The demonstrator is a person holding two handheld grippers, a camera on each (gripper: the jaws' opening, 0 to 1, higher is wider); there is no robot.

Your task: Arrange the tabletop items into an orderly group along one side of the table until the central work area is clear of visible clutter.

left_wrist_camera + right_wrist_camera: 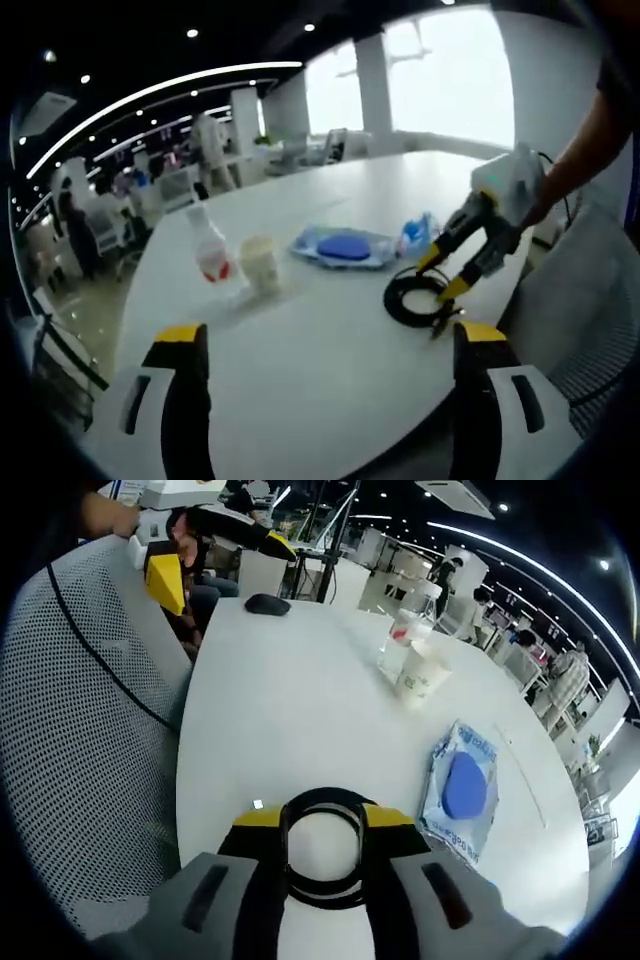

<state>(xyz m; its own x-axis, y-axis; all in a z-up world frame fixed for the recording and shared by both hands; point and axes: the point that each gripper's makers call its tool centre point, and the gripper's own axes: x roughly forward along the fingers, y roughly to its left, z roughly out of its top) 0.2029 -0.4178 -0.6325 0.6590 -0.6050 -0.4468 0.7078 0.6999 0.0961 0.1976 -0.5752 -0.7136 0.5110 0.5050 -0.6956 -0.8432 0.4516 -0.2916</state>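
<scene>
A black cable coil point(412, 298) lies near the table's edge, and my right gripper point(445, 277) comes in from the right with its yellow tips down on it. In the right gripper view the coil point(322, 852) sits between the jaws of that gripper point(322, 822), which press its two sides. My left gripper point(330, 338) hangs wide open above the white table point(330, 390), holding nothing; it also appears far off point(220, 565). Farther in stand a clear bottle with a red label point(210, 250) and a pale cup point(262, 262), then a blue wipes pack point(345, 247) and a small blue packet point(417, 233).
A black mouse point(267, 604) rests at the table's far end. A grey mesh chair point(80, 730) presses against the table's side by the right gripper. The bottle point(410, 630), cup point(422, 675) and wipes pack point(462, 785) line one side. People and desks fill the office behind.
</scene>
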